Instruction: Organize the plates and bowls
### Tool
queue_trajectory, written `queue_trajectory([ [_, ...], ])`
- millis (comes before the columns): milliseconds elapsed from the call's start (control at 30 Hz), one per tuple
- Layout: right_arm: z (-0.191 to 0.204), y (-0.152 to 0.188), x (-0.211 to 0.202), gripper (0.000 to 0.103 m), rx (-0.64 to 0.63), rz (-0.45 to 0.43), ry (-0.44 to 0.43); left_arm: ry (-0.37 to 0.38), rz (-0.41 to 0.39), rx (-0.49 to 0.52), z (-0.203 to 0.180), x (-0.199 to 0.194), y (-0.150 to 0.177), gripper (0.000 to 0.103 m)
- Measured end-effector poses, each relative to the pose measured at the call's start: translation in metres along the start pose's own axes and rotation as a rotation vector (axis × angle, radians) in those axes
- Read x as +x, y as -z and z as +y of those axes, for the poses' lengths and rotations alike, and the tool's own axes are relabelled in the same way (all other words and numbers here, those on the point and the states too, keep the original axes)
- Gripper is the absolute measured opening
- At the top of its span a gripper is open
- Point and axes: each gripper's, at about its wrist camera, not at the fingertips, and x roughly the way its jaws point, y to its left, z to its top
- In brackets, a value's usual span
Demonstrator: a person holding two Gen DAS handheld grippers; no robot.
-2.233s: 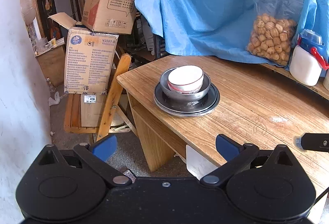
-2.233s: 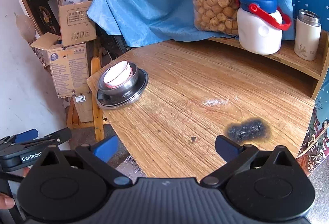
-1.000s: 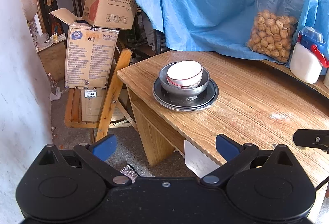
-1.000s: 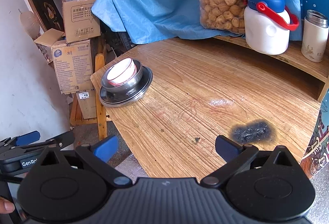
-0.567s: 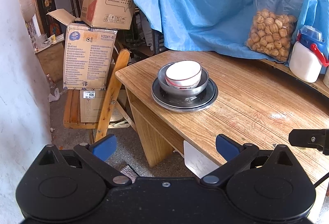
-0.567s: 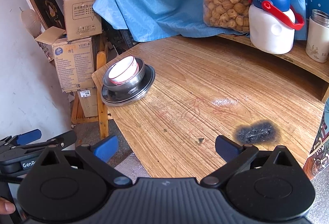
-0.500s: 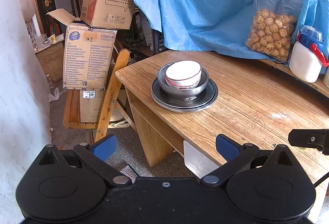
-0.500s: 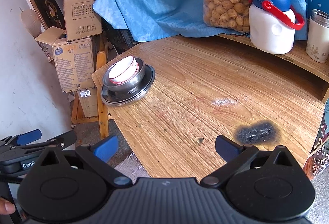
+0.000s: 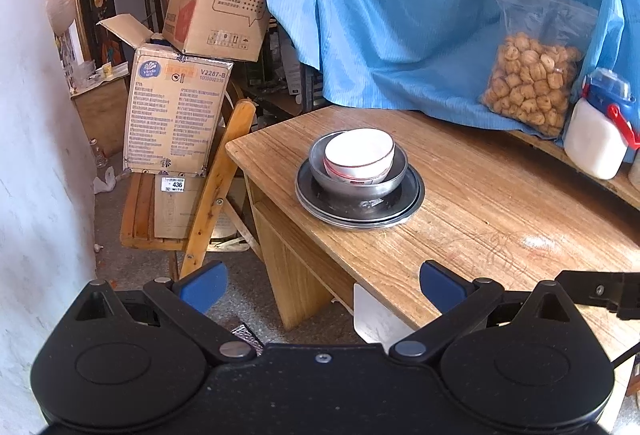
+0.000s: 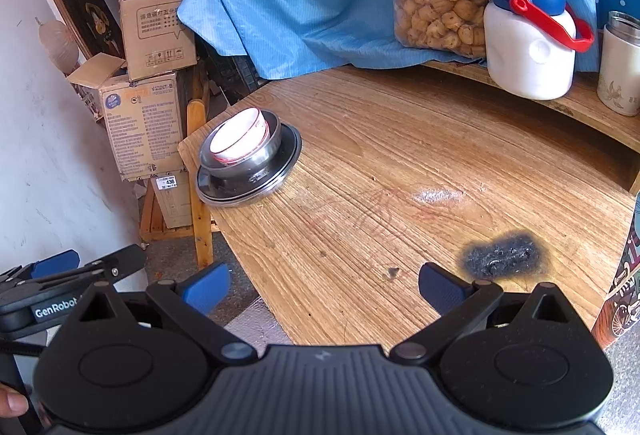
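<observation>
left wrist view shows the left gripper (image 9: pixel 320 287) with its blue-tipped fingers (image 9: pixel 202 285) spread wide and holding nothing, hovering off the near edge of the wooden tabletop (image 9: pixel 500 203). near the tabletop's left corner sits a stack: a white bowl (image 9: pixel 359 155) nested in a metal bowl (image 9: pixel 356 181), which rests on dark metal plates (image 9: pixel 360 205). right wrist view shows the right gripper (image 10: pixel 320 289) likewise released and empty above the near edge, well apart from the stack (image 10: pixel 248 159). a burn mark (image 10: pixel 504 259) lies just ahead of its right finger. a bag of snacks (image 10: pixel 436 7) and a white jug (image 10: pixel 528 47) stand at the back.
</observation>
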Motion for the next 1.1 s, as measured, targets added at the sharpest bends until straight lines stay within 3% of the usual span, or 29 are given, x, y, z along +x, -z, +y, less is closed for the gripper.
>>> queue_trajectory([
  [1100, -0.0002, 0.0015, -0.0002, 0.103, -0.009, 0.006, 0.003, 0.019, -0.003, -0.005, 0.0, 0.0002, 0.0001, 0.102],
])
